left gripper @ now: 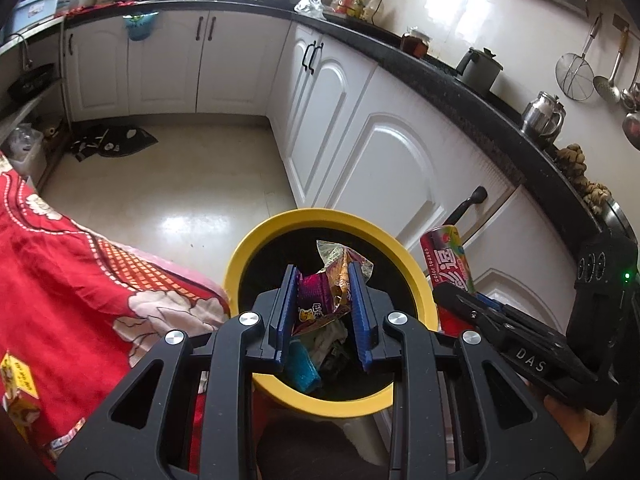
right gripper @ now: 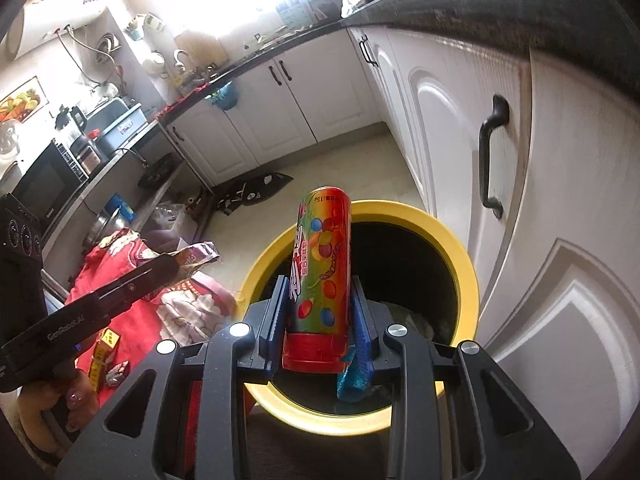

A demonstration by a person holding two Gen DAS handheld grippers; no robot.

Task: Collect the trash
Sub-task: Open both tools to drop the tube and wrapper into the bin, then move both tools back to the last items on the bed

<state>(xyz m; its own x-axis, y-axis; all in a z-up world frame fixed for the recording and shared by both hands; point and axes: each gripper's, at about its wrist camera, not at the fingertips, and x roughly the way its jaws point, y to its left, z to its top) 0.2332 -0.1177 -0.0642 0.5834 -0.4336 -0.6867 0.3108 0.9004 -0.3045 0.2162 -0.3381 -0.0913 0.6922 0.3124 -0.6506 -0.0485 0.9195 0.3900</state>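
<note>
A yellow-rimmed trash bin (left gripper: 240, 256) (right gripper: 468, 276) stands on the floor beside the white cabinets. My left gripper (left gripper: 325, 280) is shut on a crumpled purple and gold snack wrapper (left gripper: 320, 292) and holds it over the bin's mouth; the wrapper also shows in the right wrist view (right gripper: 196, 258). My right gripper (right gripper: 320, 296) is shut on a red candy tube (right gripper: 320, 276) with coloured dots, held upright over the bin's near rim; the tube also shows in the left wrist view (left gripper: 450, 258). A blue wrapper (left gripper: 304, 368) and other trash lie inside the bin.
A red floral cloth (left gripper: 72, 264) covers a surface to the left, with small yellow boxes (left gripper: 18, 376) and wrappers (right gripper: 116, 372) on it. White cabinets (left gripper: 384, 152) under a black counter run along the right. A dark mat (left gripper: 112, 140) lies on the floor.
</note>
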